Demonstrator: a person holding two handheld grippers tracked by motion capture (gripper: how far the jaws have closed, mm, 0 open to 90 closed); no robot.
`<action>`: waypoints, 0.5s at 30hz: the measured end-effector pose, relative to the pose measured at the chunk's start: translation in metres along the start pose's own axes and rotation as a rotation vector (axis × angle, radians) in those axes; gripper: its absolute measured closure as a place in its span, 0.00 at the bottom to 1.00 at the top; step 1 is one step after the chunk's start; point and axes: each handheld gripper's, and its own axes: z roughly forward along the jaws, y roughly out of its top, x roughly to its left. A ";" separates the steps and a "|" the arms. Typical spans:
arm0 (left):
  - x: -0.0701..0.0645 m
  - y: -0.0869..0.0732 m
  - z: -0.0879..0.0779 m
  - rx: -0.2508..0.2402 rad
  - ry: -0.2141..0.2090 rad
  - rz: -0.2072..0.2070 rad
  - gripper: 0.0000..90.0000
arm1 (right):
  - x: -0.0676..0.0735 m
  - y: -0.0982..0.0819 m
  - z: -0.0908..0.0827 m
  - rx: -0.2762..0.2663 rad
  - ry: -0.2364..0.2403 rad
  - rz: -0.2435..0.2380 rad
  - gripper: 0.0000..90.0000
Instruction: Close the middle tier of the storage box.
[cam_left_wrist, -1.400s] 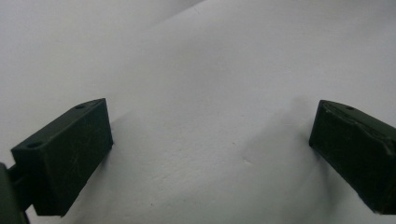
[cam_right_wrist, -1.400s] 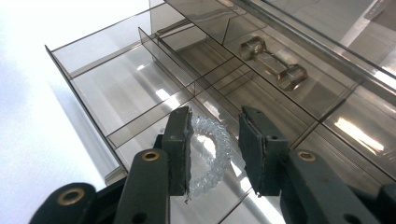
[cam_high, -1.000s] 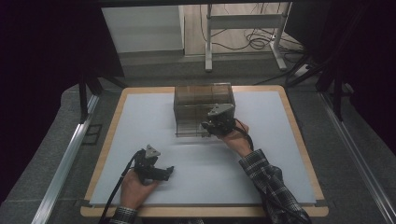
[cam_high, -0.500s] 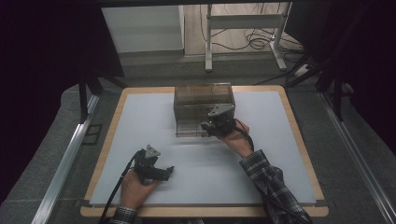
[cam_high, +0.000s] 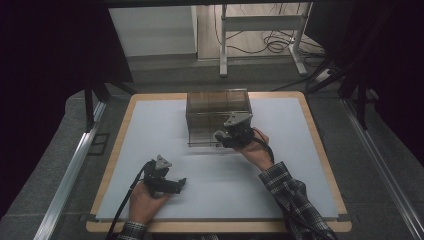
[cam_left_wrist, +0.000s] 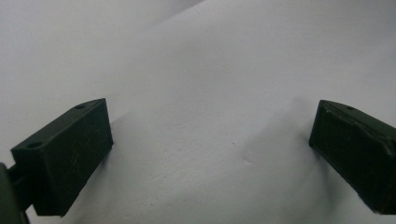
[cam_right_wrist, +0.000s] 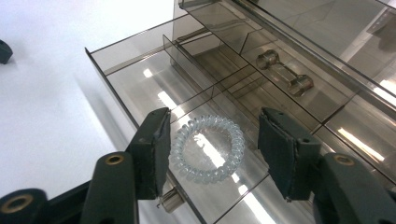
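The work surface is a white mat (cam_high: 165, 130) laid on a wood-edged table (cam_high: 320, 135). A smoked, transparent drawer organiser (cam_high: 218, 106) stands at the mat's 12 o'clock position. Its lowest drawer (cam_right_wrist: 140, 74) is pulled out toward the person, which exposes the divided compartments from above.

The right gripper (cam_high: 226, 138) is held at the open drawer's front edge, at about 1 o'clock from the mat's centre. In the right gripper view its jaws are spread, one on each side of a clear spiral hair tie (cam_right_wrist: 207, 148). The hair tie lies flat on the floor of a front compartment, just behind the drawer's front wall. Neither pad appears to press on the coil, so the hair tie is judged to be bracketed, not pinched. The spread matches the outer width of the ring, and this stance suits either a closing grasp or a withdrawal after release. The pictures do not settle which of the two applies.

A clear dumbbell-shaped knob (cam_right_wrist: 282, 70) sits on the drawer front above, at the hair tie's 1 o'clock in that view.

The left gripper (cam_high: 170, 185) rests low on the mat at about 7 o'clock, well apart from the organiser. Its jaws are spread with only bare mat between them. This parked position keeps the left gripper's cable (cam_high: 122, 210) and body clear of the drawer's travel.
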 end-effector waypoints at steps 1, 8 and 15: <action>0.000 0.000 0.000 0.000 0.000 0.000 0.00 | 0.000 0.000 -0.001 -0.002 0.002 0.000 0.47; 0.000 0.000 0.000 0.001 -0.001 0.000 0.00 | 0.004 0.000 -0.006 -0.007 0.014 -0.014 0.40; 0.000 0.000 0.000 0.002 -0.001 0.001 0.00 | 0.008 0.001 -0.013 -0.018 0.042 -0.027 0.34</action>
